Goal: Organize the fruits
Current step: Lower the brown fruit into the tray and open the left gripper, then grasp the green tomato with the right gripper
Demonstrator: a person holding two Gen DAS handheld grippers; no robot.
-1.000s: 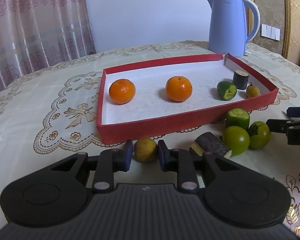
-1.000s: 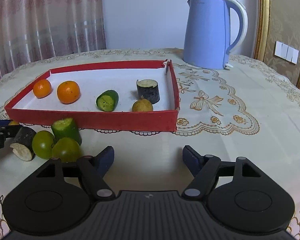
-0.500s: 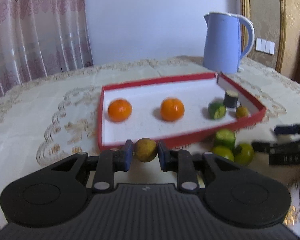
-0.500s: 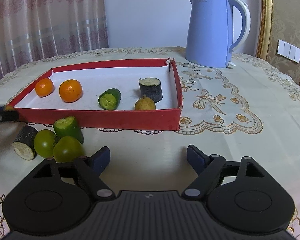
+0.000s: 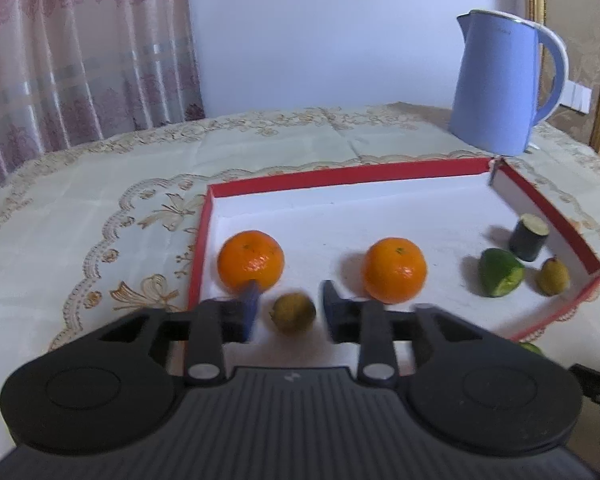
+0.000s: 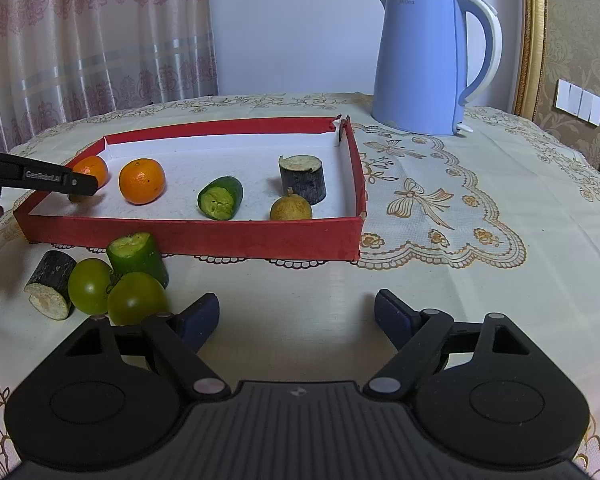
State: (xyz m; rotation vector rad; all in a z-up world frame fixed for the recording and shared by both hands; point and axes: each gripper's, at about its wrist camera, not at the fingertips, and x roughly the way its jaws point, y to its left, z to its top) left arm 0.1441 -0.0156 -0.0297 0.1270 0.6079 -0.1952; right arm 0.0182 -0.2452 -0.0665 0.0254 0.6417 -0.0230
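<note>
Over the near left corner of the shallow red cardboard tray [image 5: 199, 248] with its white floor, the left claw [image 5: 288, 312] has just been opening, and the small brownish-yellow round fruit [image 5: 293, 312] sits between its blue pads with a gap on either side, just in front of two oranges. To the right, the right claw [image 6: 296, 318] hangs spread wide and empty over the cream embroidered counter [image 6: 480, 280], beside two green tomatoes [image 6: 90, 286] outside the tray
</note>
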